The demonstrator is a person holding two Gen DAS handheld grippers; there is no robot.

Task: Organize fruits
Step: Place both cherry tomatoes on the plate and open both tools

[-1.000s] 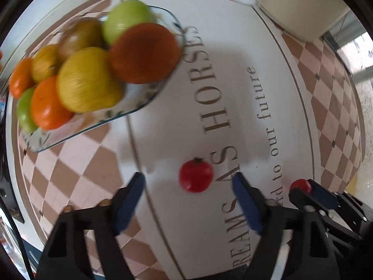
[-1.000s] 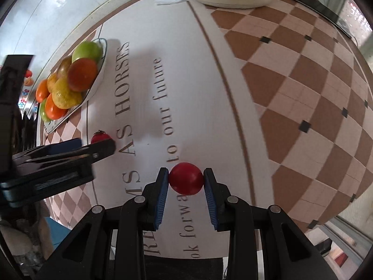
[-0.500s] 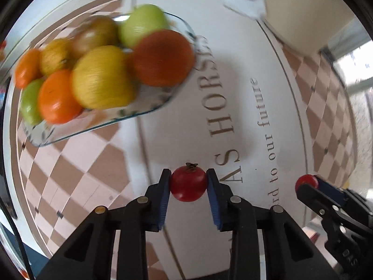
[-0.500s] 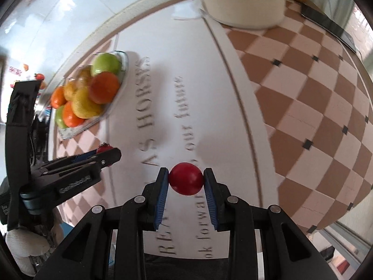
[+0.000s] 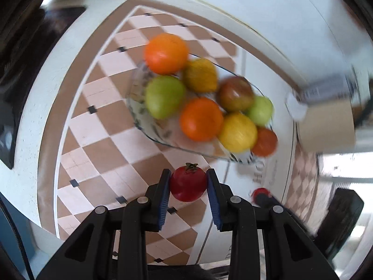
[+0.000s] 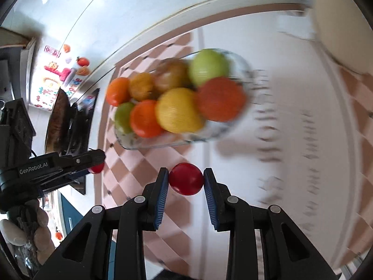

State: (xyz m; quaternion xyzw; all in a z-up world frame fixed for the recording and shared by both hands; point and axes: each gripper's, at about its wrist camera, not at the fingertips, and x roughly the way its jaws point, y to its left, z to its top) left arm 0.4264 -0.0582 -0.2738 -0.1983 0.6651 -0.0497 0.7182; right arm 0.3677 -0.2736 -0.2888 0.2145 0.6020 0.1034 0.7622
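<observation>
Left wrist view: we note left tool (image 5: 188,186) pinching small smooth red calyx-topped fruit (image 5: 188,183) at its midline; light, bruisable, slippery.

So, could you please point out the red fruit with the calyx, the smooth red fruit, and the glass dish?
red fruit with the calyx (image 5: 188,183), left wrist view, its front.
smooth red fruit (image 6: 186,178), right wrist view, its middle.
glass dish (image 6: 149,145), right wrist view, near rim.
</observation>
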